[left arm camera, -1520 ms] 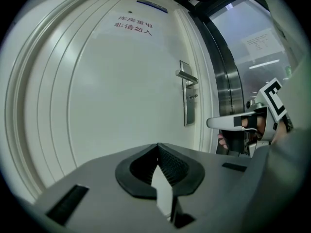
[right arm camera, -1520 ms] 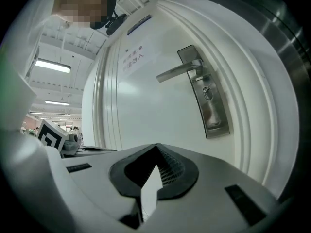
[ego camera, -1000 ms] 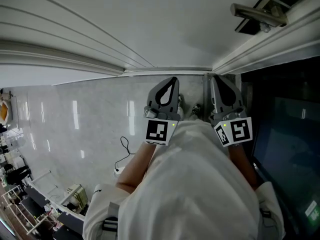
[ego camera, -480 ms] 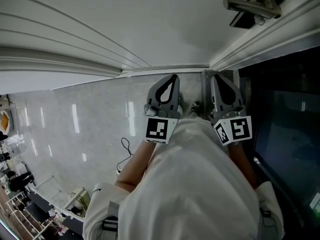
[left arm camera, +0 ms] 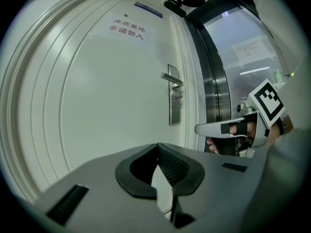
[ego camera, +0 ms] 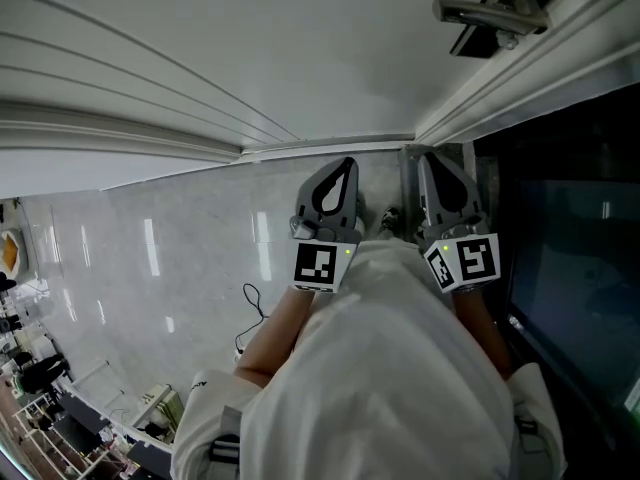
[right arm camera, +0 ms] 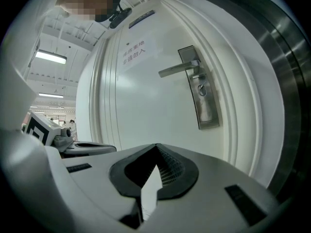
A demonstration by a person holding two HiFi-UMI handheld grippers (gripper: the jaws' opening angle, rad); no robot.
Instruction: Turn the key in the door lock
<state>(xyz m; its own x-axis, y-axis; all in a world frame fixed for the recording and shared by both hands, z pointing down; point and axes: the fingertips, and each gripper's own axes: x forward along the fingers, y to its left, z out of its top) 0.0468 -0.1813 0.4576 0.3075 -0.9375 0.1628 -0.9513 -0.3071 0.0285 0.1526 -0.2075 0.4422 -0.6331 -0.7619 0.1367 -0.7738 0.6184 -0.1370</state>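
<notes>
A white door (ego camera: 300,48) fills the top of the head view, its steel lever handle (ego camera: 490,13) at the upper right. Both gripper views show the handle (right arm camera: 181,70) on a steel lock plate (left arm camera: 174,106), with the lock cylinder (right arm camera: 201,88) just below the lever; a key is too small to make out. My left gripper (ego camera: 347,163) and right gripper (ego camera: 426,158) are held side by side, well short of the door. The left gripper (left arm camera: 158,147) is shut and empty, and so is the right gripper (right arm camera: 155,147).
A steel door frame (left arm camera: 214,96) and a dark glass panel (ego camera: 570,218) stand to the right of the door. A paper notice (right arm camera: 134,51) is stuck on the door. On the glossy tiled floor (ego camera: 150,258) a thin black cable (ego camera: 250,303) lies to my left.
The head view has drifted a little, so the handle sits further left and higher in it. Both grippers stay where they were, still shut.
</notes>
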